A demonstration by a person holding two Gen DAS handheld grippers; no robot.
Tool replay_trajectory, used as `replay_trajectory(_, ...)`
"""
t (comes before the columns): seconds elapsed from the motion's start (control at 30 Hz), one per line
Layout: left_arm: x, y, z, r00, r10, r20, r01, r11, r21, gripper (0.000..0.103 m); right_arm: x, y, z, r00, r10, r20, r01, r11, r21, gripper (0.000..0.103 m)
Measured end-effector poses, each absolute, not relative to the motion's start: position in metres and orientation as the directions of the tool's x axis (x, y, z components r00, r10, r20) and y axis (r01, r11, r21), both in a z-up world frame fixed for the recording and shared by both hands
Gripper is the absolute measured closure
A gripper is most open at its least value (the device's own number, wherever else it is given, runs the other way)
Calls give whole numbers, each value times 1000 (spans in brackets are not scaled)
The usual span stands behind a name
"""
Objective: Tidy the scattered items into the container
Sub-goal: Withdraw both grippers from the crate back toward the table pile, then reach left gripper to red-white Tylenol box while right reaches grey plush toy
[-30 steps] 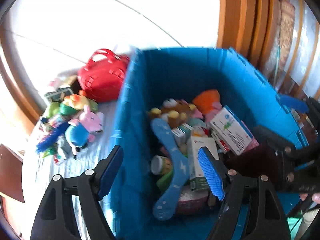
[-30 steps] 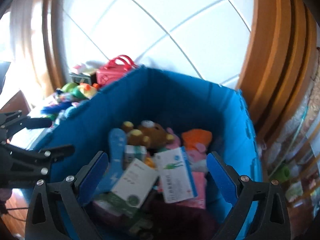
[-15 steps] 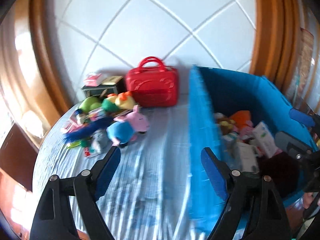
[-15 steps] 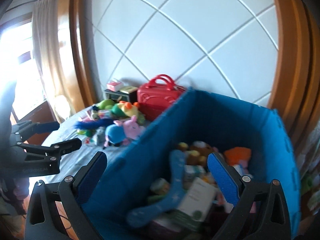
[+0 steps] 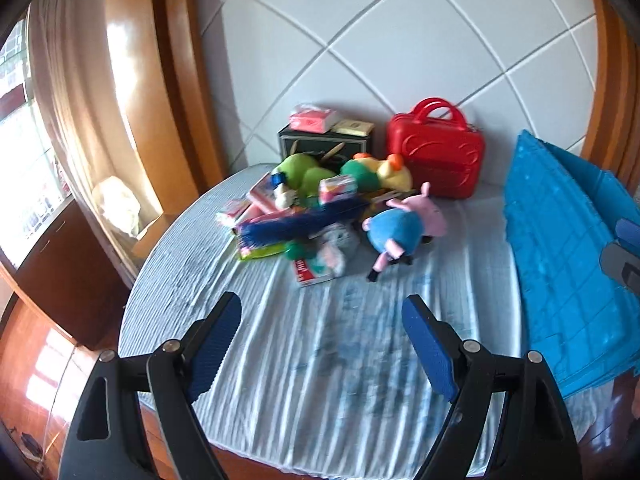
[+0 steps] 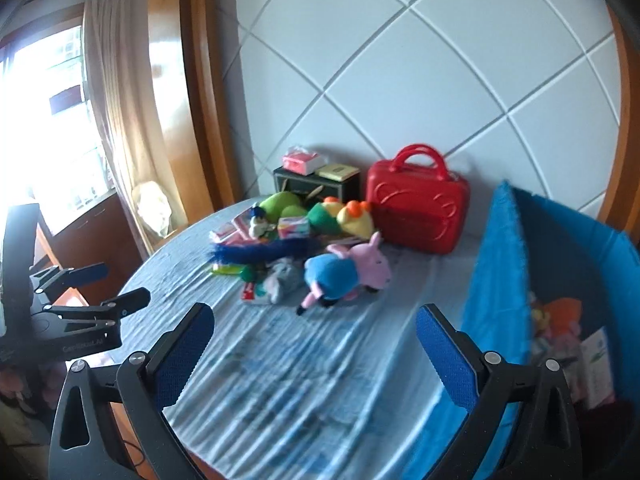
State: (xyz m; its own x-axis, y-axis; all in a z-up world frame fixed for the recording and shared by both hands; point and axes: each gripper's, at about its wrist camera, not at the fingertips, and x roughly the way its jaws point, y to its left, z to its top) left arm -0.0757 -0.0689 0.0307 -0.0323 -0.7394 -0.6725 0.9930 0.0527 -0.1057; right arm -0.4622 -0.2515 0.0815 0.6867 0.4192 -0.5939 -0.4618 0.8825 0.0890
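Observation:
A heap of scattered items lies on the far part of the round table: a pink pig plush in a blue top (image 5: 404,226) (image 6: 344,270), green and yellow plush toys (image 5: 352,172) (image 6: 316,212), a dark blue brush (image 5: 296,226) (image 6: 260,252) and small packets. The blue fabric container (image 5: 560,240) (image 6: 496,280) stands at the right; several toys and boxes show inside it in the right wrist view. My left gripper (image 5: 322,340) is open and empty above the tablecloth, short of the heap. My right gripper (image 6: 316,354) is open and empty too. The left gripper also shows at the left of the right wrist view (image 6: 92,284).
A red carry case (image 5: 436,156) (image 6: 416,204) stands against the white wall behind the pig. A black box (image 5: 326,142) (image 6: 316,182) with small packs on top stands behind the heap. The striped blue tablecloth (image 5: 340,352) covers the table. A curtain and window are at left.
Both grippers have swung left, away from over the container toward the heap on the table. The container has slid to the right edge of both views. Both stayed open.

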Motion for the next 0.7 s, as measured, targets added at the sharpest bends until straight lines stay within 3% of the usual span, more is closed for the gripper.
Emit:
replay_trajectory(0.23, -40, -83, -1, -50, -714, -698, 987, 74, -146, 20, -444, -218, 48, 645, 357, -676, -420, 904, 77, 1)
replay_trajectory(0.7, -63, -174, -57, -32, -642, -766, 980, 130, -150, 20, -341, -218, -18, 582, 338, -740, -385, 916, 115, 1)
